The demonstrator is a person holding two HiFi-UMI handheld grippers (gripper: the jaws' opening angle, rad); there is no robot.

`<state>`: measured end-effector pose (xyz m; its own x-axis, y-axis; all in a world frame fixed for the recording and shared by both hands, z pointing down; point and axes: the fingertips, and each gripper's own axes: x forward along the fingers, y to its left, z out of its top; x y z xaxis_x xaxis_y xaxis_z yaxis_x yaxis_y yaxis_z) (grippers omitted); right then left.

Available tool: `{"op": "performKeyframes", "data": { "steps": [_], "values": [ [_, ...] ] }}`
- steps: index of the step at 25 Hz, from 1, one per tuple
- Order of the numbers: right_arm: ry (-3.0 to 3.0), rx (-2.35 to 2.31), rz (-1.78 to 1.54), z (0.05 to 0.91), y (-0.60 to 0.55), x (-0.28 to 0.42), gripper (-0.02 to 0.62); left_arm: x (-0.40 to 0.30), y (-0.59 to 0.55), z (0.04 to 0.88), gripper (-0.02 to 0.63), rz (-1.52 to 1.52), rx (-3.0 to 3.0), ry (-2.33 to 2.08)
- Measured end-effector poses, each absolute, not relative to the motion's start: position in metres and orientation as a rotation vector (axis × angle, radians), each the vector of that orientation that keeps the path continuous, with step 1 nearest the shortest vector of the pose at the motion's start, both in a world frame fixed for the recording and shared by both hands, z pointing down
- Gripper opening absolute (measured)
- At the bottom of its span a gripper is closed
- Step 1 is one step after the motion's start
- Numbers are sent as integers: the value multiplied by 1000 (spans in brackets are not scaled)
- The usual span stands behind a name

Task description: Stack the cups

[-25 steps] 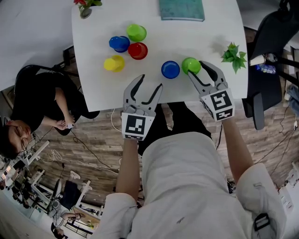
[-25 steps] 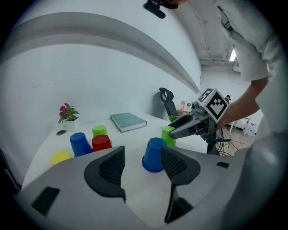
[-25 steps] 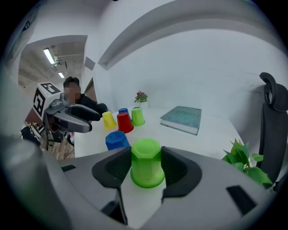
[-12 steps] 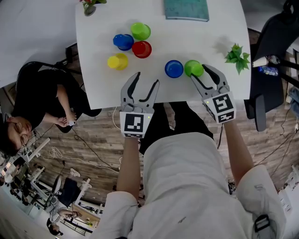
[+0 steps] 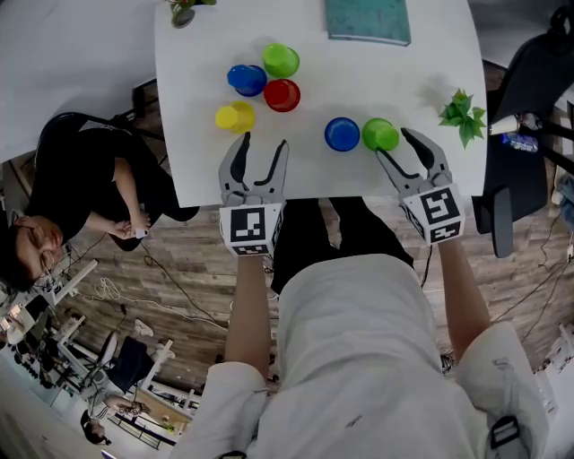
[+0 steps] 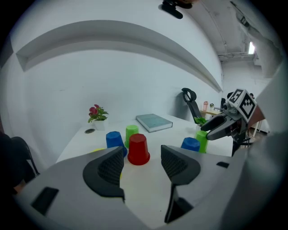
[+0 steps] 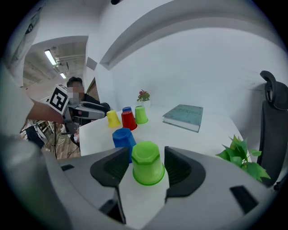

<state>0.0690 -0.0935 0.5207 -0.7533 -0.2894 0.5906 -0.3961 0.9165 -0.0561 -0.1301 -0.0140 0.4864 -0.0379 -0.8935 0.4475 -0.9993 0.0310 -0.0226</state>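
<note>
white short-sleeved t-shirt (image 5: 359,359), dark trousers (image 5: 309,235)

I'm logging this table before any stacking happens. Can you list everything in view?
cups: six, upside down; far green cup, far blue cup, red cup and yellow cup clustered left; near blue cup and near green cup right
book: one, teal, far edge
leafy plant: one, green, right edge
flower pot: one, red blooms, far left corner
table: one, white
office chair: one, black, right
seated person: one, left
left tongs: open, empty
right tongs: just been opening, near green cup between, ungripped
</note>
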Motion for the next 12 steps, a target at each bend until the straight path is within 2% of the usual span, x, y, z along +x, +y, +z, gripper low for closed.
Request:
{"op": "performKeyframes", "data": {
  "steps": [12],
  "values": [
    [-2503, 515, 204, 490, -102, 73, 242, -189, -17, 494, 253, 525, 1777, -2148]
  ]
}}
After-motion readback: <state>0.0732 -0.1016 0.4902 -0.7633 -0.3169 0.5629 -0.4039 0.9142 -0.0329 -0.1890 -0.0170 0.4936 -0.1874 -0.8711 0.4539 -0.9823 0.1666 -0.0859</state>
